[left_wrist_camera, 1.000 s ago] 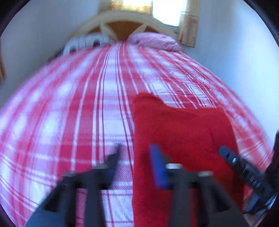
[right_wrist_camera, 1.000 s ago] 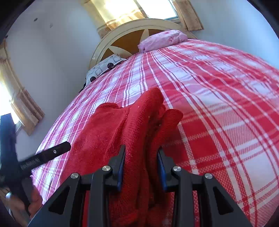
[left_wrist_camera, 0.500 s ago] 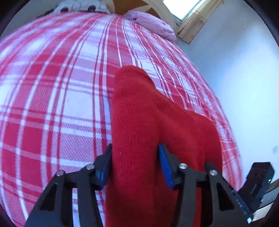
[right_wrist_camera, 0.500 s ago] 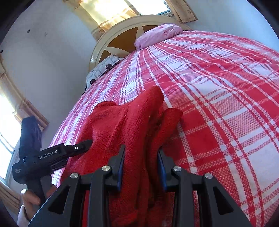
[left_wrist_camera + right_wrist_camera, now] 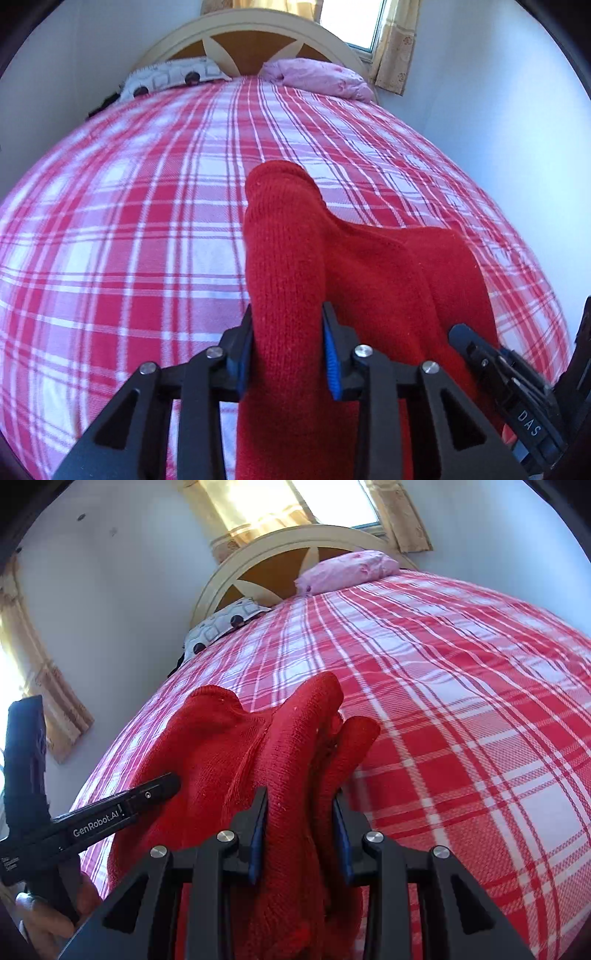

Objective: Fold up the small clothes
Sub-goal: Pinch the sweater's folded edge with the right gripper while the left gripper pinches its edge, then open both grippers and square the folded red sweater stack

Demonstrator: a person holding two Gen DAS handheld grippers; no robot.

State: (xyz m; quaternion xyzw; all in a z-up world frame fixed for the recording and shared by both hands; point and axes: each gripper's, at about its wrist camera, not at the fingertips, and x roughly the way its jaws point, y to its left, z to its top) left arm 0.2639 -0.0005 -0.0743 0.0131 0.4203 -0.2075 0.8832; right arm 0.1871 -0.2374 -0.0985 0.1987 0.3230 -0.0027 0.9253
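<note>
The plaid bedspread (image 5: 147, 229) lay open ahead and to both sides. Two pillows (image 5: 317, 77) and the headboard (image 5: 258, 33) blocked the far end; a wall (image 5: 498, 110) bounded the right side.

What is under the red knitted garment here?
The red knitted garment lies on the red-and-white checked bedspread, which shows around it. Both the left gripper and the right gripper pinch bunched folds. Anything beneath the garment is hidden.

The left tool (image 5: 288, 354), jaws just closing, pinches the red knit garment (image 5: 351, 280) above the plaid bedspread (image 5: 129, 221).
</note>
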